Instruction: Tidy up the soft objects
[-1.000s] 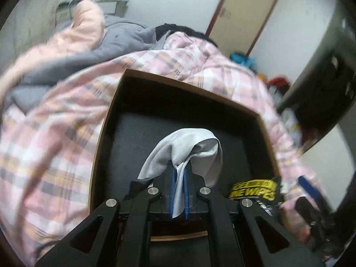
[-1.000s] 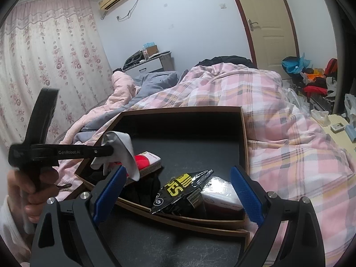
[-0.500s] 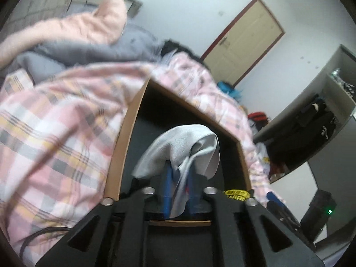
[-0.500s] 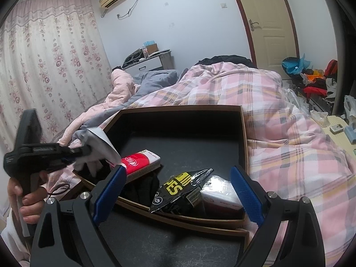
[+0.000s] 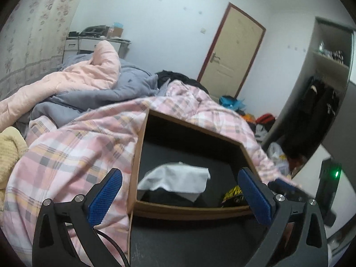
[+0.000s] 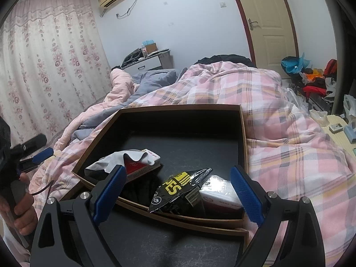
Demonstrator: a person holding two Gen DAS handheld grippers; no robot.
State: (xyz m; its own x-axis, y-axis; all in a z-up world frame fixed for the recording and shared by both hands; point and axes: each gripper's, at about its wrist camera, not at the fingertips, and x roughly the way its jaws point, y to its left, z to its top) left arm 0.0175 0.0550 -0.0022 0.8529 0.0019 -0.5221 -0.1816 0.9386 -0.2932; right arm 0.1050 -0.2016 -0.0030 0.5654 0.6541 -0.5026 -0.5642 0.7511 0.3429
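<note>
A light grey cloth [image 5: 175, 179] lies inside the dark brown-rimmed tray [image 5: 142, 138] on the bed, near its front left corner. In the right wrist view the cloth [image 6: 118, 159] drapes over a red and white pack [image 6: 142, 165]. My left gripper [image 5: 179, 191] is open and empty, pulled back above the tray's front left corner. It also shows at the left edge of the right wrist view [image 6: 36, 155]. My right gripper [image 6: 178, 195] is open and empty over the tray's front edge [image 6: 178, 217].
The tray also holds a black and yellow snack bag [image 6: 184, 188], a white wrapped pack [image 6: 220, 194] and a dark item. A pink plaid quilt [image 6: 289, 138] surrounds the tray. A yellow plush thing [image 5: 9, 149] lies far left.
My left gripper opened and let go of the grey cloth, which now lies in the tray. The left gripper drew back to the left. The right gripper stayed still.
</note>
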